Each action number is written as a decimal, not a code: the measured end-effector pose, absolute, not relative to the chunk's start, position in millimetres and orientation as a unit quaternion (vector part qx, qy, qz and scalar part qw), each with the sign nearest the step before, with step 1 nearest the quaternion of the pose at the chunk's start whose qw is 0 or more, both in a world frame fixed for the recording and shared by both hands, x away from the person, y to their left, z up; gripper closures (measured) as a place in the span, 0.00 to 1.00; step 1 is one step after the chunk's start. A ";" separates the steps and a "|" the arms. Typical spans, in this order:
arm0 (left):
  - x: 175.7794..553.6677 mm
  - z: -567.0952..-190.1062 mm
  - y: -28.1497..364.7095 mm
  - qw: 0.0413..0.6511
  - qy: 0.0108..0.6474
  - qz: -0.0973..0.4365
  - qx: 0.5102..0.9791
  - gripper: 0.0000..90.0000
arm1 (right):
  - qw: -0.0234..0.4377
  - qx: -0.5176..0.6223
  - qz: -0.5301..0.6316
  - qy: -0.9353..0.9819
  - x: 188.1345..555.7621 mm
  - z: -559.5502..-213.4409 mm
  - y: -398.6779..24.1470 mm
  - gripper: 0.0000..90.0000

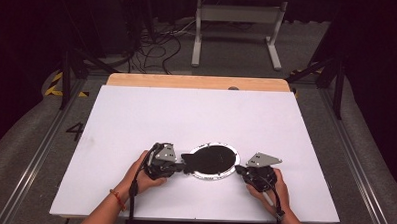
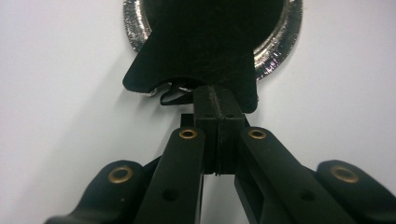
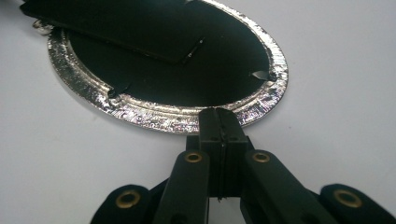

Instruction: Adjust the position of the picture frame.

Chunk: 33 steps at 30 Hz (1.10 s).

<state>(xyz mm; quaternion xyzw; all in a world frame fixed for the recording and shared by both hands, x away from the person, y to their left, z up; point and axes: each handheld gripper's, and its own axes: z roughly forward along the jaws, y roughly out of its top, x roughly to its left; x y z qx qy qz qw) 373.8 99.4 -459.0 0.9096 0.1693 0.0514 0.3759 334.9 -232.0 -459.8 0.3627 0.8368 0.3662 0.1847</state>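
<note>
Nearest me, my left gripper (image 1: 183, 166) pinches the black stand flap (image 2: 196, 70) of the one oval silver-rimmed frame (image 1: 213, 160), and my right gripper (image 1: 238, 169) has its jaws pressed together at the frame's silver rim (image 3: 163, 116). The frame lies flat near the front middle of the white table (image 1: 196, 117). Beyond it I see open white surface to the far wooden edge (image 1: 197, 82).
</note>
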 end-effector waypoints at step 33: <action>393.0 -446.2 100.3 0.388 0.213 0.102 0.891 0.98 | 0.187 0.333 0.361 0.851 327.1 -459.8 -217.4 1.00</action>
